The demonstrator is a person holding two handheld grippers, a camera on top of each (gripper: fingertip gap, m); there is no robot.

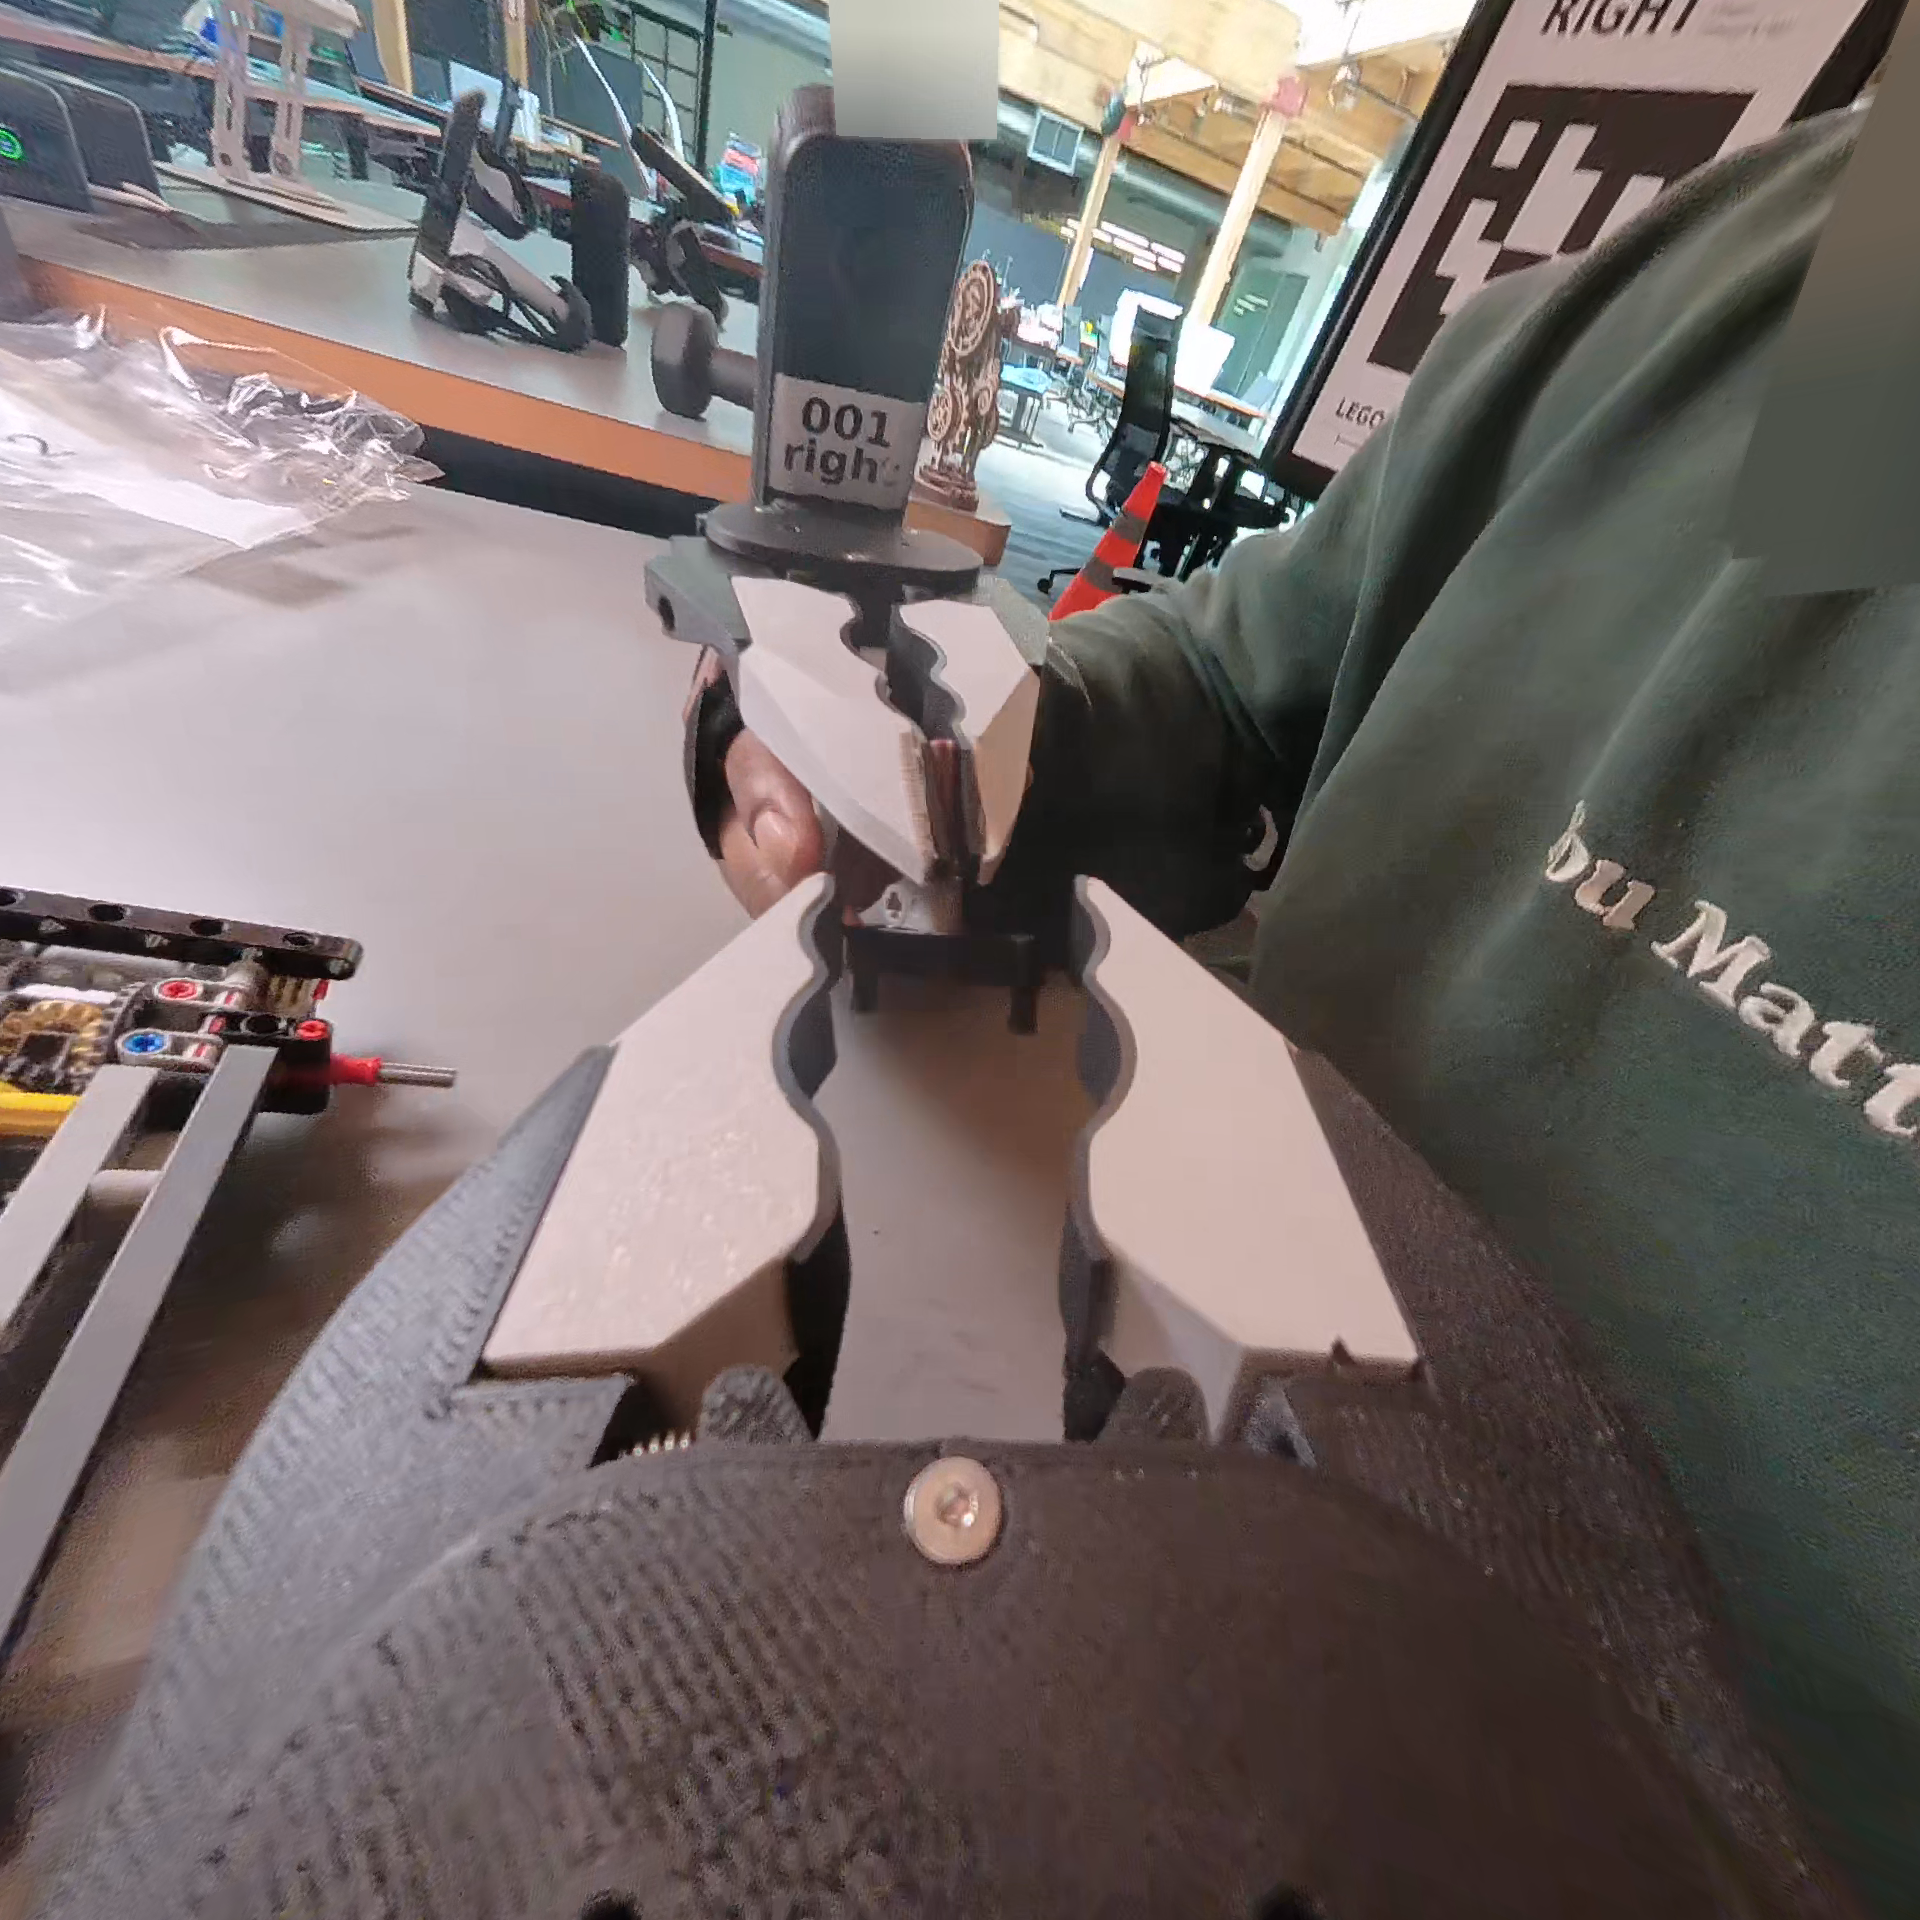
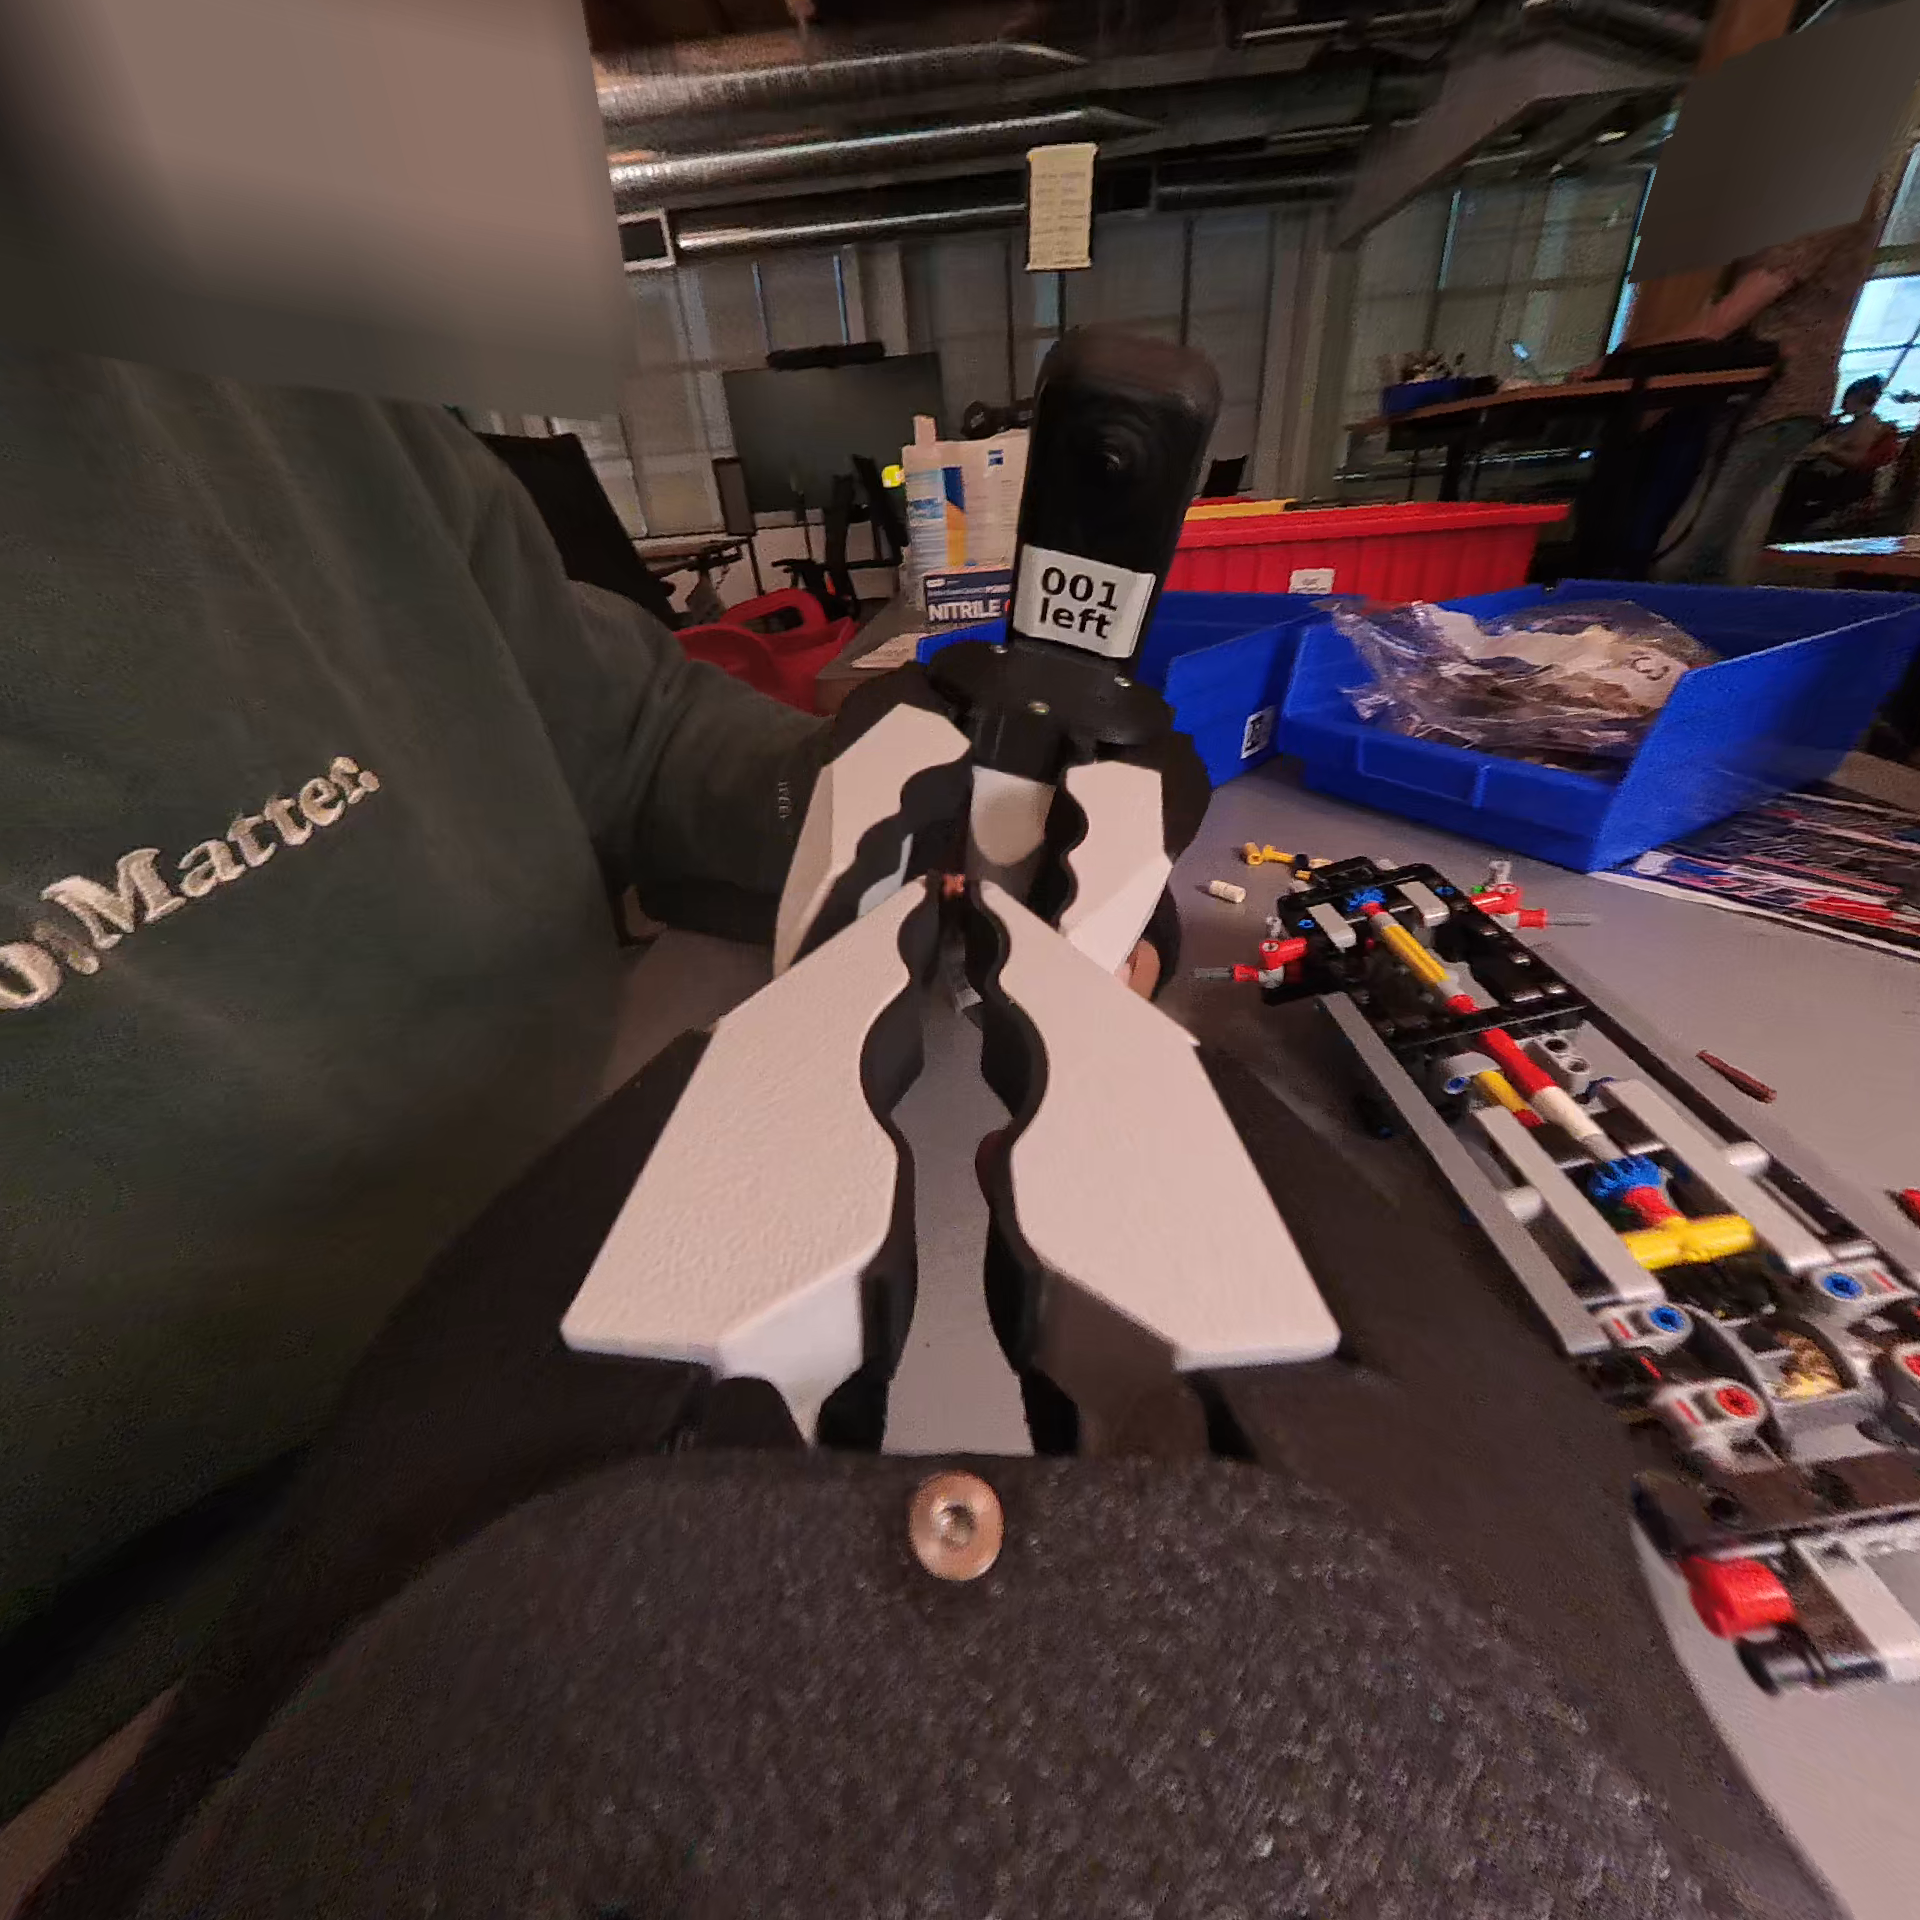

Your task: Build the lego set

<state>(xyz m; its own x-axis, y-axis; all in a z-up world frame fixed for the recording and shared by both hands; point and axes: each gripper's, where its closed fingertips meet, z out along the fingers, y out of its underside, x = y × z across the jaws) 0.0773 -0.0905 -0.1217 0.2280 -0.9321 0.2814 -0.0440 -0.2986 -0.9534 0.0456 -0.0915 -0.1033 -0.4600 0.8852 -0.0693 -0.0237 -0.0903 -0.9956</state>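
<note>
My left gripper point(image 1: 953, 894) holds a black lego piece point(image 1: 940, 951) with short pegs between its fingertips, above the table. My right gripper point(image 1: 951, 862) faces it from above, shut on a small dark red piece point(image 1: 945, 795) that meets the top of the black piece. In the right wrist view my right gripper point(image 2: 951, 899) is nearly closed on that dark piece point(image 2: 951, 888), and the left gripper's white fingers point(image 2: 873, 790) stand just behind. The long lego chassis point(image 2: 1558, 1122) lies on the table to the right; its end shows in the left wrist view point(image 1: 156, 1029).
Blue bins point(image 2: 1558, 790) with bagged parts and a red bin point(image 2: 1351, 551) stand behind the chassis. An instruction booklet point(image 2: 1818, 883) lies at the far right. Small loose pieces point(image 2: 1262, 857) lie near the chassis end. A clear plastic bag point(image 1: 156, 447) lies far left. A person's green sleeve point(image 1: 1558, 831) is close. Only a small space, under 4 cm, lies between the two pairs of fingers.
</note>
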